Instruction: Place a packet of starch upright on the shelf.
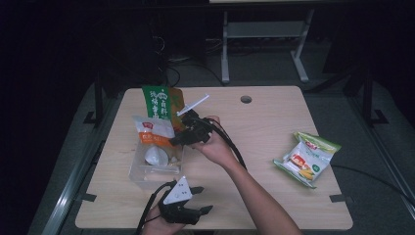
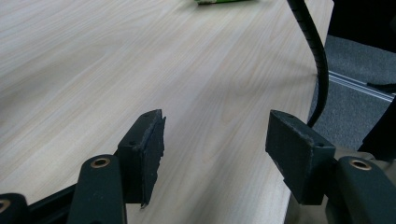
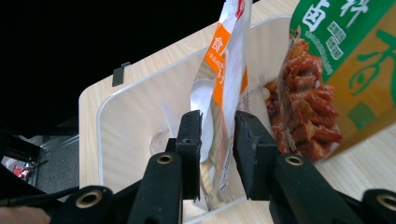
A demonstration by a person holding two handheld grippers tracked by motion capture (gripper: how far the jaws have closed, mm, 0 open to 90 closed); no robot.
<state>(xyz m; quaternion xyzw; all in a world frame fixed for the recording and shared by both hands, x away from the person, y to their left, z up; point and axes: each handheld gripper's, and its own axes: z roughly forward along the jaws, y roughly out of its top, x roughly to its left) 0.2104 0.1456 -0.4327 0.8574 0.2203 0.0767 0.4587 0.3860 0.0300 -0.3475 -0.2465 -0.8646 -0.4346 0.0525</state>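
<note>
The right gripper [image 3: 218, 140] hung over the clear plastic bin [image 1: 139, 174] with the white-and-orange snack packet [image 3: 224, 70] standing between its jaws, which had parted enough that the pads looked just off the foil; I judged that it was letting the packet settle upright in the bin. The green-and-orange packet [image 1: 161, 105] leaned at the bin's far end, likely propped there to leave room. The left gripper [image 1: 188, 200] rested near the table's [image 2: 140, 56] front edge, jaws wide and empty, out of the way. A third snack bag [image 1: 307, 156] lay well apart to the right, probably next in line
</note>
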